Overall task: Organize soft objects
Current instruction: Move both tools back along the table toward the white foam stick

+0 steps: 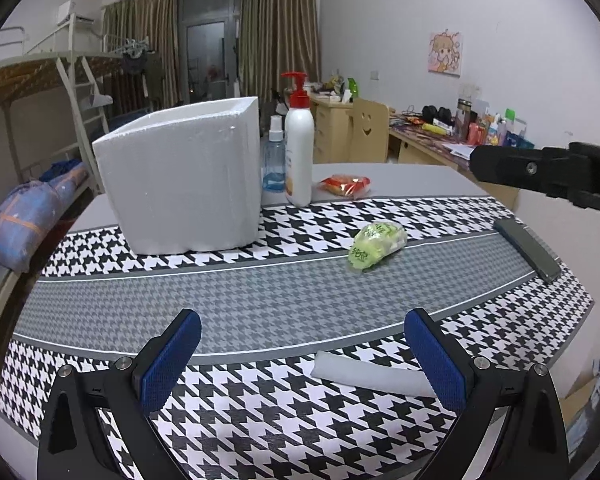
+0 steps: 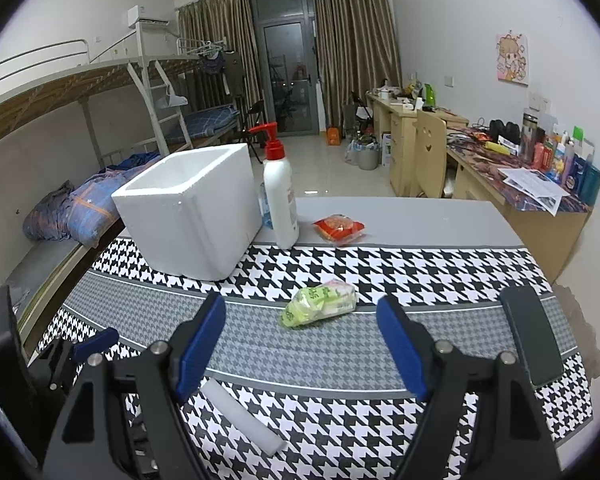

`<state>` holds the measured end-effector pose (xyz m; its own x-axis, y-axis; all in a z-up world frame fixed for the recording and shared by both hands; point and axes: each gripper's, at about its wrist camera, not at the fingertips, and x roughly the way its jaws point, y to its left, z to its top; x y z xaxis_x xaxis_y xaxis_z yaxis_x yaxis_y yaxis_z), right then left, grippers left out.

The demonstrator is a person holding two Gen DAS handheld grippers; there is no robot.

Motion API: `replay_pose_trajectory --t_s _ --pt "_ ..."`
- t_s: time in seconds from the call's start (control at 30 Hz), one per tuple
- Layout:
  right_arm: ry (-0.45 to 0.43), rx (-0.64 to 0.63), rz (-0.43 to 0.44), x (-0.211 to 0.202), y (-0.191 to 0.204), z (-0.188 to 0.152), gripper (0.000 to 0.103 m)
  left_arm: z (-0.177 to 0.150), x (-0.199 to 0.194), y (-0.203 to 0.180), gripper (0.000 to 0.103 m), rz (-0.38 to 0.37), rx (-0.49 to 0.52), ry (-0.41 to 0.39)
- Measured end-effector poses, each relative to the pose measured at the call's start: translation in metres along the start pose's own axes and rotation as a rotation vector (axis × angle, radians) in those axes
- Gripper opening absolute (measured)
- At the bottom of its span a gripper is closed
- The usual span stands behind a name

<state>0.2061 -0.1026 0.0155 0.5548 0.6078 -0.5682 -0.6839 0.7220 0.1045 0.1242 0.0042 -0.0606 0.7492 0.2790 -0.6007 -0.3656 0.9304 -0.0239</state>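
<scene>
A green soft packet [image 1: 376, 245] [image 2: 320, 302] lies on the grey band of the houndstooth cloth. A red packet [image 1: 345, 185] [image 2: 339, 229] lies on the bare grey table behind it. A white foam roll [image 1: 370, 374] [image 2: 240, 414] lies near the front edge. A white foam box [image 1: 184, 176] [image 2: 192, 208] stands open-topped at the back left. My left gripper [image 1: 302, 360] is open and empty, its right finger over the roll's end. My right gripper [image 2: 302, 344] is open and empty above the cloth, in front of the green packet.
A white pump bottle [image 1: 299, 140] [image 2: 280, 196] and a small blue spray bottle [image 1: 274, 160] stand right of the box. A dark phone [image 1: 528, 249] [image 2: 534, 340] lies at the cloth's right end. A bunk bed stands left, desks right.
</scene>
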Motion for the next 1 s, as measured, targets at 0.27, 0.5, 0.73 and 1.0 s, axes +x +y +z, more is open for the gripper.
replay_pose_trajectory --t_s 0.27,0.5,0.73,1.0 --pt "0.023 -0.021 0.005 0.007 -0.002 -0.003 0.082 -0.01 0.009 -0.004 0.102 -0.003 -0.023 0.047" --pt "0.055 -0.028 0.013 0.019 -0.005 -0.007 0.082 -0.017 0.017 -0.009 0.102 0.006 -0.037 0.074" --pt "0.069 -0.022 0.028 0.026 -0.011 -0.009 0.082 -0.026 0.027 -0.019 0.102 0.022 -0.037 0.125" --pt "0.077 -0.022 0.049 0.03 -0.015 -0.011 0.082 -0.035 0.037 -0.027 0.102 0.021 -0.045 0.173"
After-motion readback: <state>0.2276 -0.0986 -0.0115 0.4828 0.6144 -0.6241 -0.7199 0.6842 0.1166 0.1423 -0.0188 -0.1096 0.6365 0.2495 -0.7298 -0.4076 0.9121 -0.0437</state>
